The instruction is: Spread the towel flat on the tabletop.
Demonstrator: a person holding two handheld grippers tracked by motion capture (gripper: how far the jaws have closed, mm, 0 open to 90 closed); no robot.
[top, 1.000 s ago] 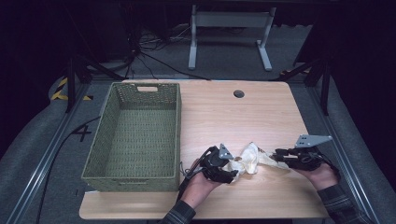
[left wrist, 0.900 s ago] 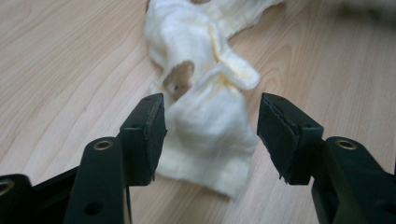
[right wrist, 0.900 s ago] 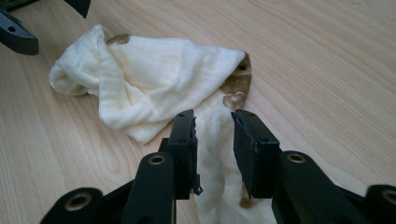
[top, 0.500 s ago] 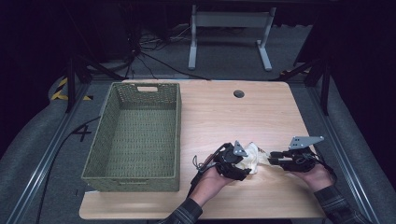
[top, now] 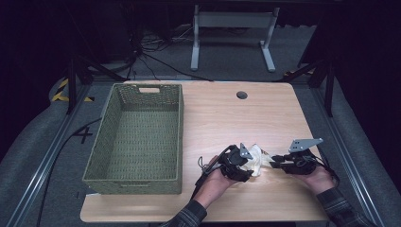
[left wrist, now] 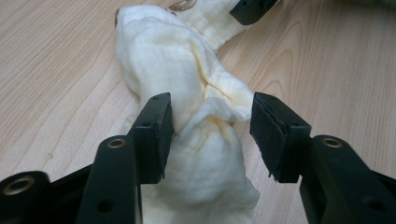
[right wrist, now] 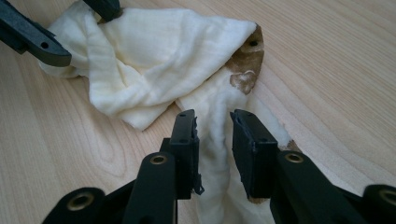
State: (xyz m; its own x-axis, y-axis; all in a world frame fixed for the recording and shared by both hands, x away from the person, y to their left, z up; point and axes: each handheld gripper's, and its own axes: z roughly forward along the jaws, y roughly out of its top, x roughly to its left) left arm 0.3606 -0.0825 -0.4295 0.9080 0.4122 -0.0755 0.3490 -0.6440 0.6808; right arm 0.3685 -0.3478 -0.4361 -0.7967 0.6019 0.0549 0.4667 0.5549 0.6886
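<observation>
At the far left of the wooden table (top: pixel 283 113) a green woven basket (top: pixel 137 137) is seen. Right of it, near the front edge, a crumpled cream cloth (top: pixel 255 158) lies on the wood between the two grippers. The left gripper (top: pixel 243 163) is set over the cloth's left end; its jaws have just been closing and stand partly open, the cloth (left wrist: pixel 196 93) bunched between them, one pad touching the fabric, the other just clear of it. The right gripper (top: pixel 279 163) is narrowed on a twisted strip of the cloth (right wrist: pixel 215 126), which is pinched between its pads.
</observation>
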